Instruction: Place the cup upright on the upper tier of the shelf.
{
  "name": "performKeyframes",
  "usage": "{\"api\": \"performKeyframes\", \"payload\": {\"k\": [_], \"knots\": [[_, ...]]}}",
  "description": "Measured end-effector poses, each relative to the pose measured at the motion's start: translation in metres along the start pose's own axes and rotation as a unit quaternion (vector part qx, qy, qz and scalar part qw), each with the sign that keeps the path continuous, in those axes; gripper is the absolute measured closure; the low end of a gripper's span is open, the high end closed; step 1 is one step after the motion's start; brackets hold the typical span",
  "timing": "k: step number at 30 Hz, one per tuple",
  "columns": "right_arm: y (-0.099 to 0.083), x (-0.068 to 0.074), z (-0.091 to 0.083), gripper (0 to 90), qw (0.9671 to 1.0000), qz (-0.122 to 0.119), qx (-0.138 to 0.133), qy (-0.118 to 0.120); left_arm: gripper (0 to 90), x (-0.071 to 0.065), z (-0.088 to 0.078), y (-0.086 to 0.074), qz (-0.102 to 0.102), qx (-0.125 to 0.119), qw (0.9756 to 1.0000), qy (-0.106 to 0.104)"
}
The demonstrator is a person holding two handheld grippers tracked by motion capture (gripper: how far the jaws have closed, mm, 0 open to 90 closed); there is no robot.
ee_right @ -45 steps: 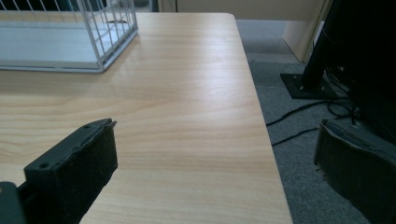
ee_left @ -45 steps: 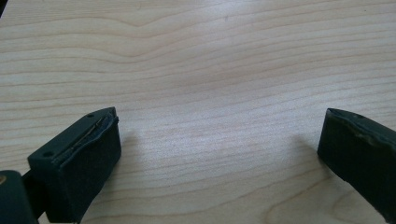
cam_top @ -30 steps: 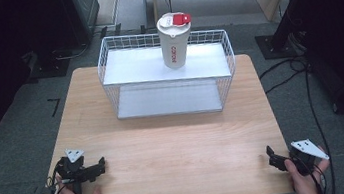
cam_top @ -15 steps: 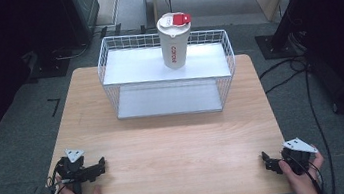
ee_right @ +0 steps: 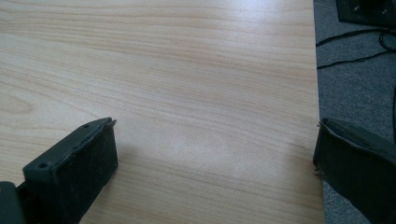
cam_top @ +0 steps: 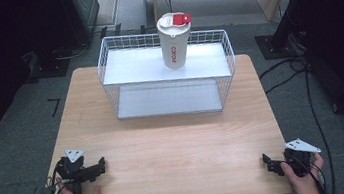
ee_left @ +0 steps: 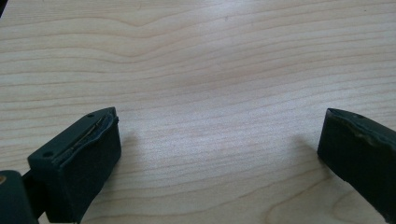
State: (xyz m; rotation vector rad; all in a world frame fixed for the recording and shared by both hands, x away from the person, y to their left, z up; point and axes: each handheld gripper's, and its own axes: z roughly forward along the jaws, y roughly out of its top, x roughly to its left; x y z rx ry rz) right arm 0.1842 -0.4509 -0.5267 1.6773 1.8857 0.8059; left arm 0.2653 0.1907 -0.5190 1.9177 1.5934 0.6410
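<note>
A white cup (cam_top: 174, 43) with a red lid tab and red lettering stands upright on the top shelf of a white wire basket (cam_top: 224, 52) at the far side of the wooden table (cam_top: 176, 147). My left gripper (cam_top: 99, 166) rests at the table's near left corner, jaws wide apart over bare wood (ee_left: 210, 116). At the near right corner my right gripper (cam_top: 267, 161) is open too, one jaw over the table edge (ee_right: 317, 140). Nothing lies between either pair of jaws.
The basket has a lower shelf (cam_top: 168, 100) with nothing on it. Grey carpet (cam_top: 9, 138) surrounds the table, with black cables (cam_top: 313, 108) on the right and dark stands (cam_top: 283, 37) beyond. Bare wood lies between the basket and both grippers.
The right gripper has shifted slightly left onto the table's near right corner. The left gripper and the cup have stayed put.
</note>
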Motion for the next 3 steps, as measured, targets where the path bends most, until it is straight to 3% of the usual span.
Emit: {"api": "performKeyframes", "payload": {"k": [3], "knots": [[0.0000, 0.0000, 0.0000, 0.0, 1.0000, 0.000, 0.000, 0.000, 0.0, 0.0000, 0.0000, 0.0000, 0.000, 0.000, 1.0000, 0.000]]}}
